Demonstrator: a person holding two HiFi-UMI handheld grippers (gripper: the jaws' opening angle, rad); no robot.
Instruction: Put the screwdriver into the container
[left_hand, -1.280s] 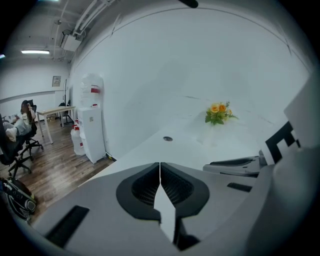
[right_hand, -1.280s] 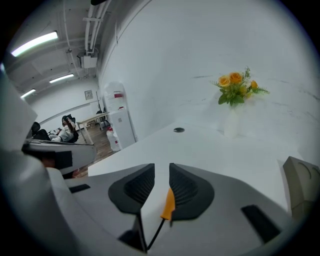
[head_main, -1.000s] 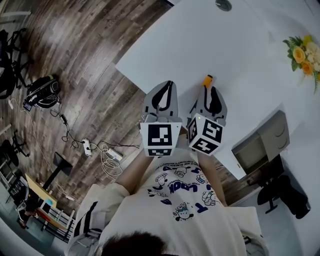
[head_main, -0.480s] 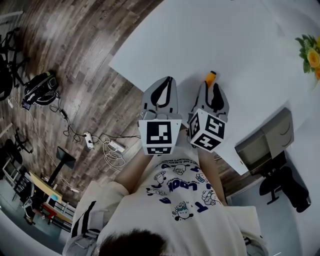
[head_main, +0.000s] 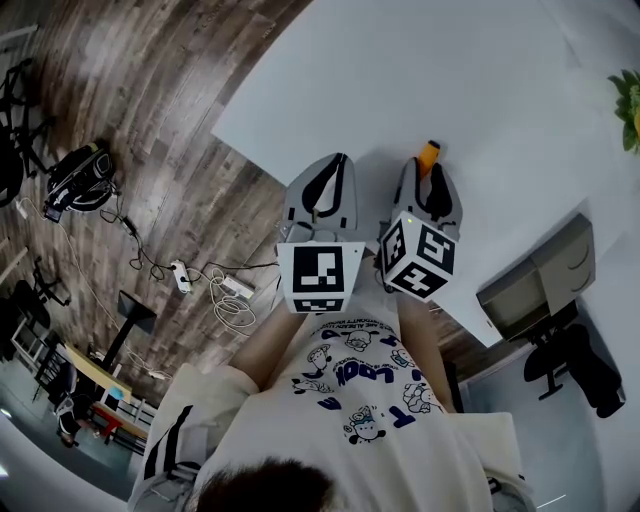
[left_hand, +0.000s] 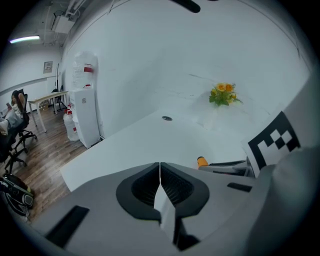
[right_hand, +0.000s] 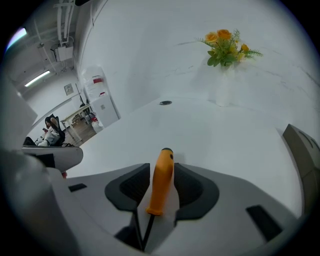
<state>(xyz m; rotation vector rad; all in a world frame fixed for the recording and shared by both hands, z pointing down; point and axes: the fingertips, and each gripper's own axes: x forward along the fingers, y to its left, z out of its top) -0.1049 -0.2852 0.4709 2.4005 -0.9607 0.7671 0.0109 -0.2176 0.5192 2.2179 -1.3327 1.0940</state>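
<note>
Screwdriver (right_hand: 160, 187) (orange handle) loose between right gripper (right_hand: 162, 172) jaws, just opened wider; left gripper (left_hand: 160, 172) jaws closed.

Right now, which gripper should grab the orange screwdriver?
Right. The right gripper has just been opening its jaws, and the screwdriver lies between them by its orange handle, so it likely only needs to clamp. The left gripper is shut, empty, off to the side.

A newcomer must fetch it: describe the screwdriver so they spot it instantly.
Find the near edge of the big white table. The screwdriver sits between the right gripper's fingers, which have just been opening. Its orange handle stands out from the grey fingers beside it.
</note>
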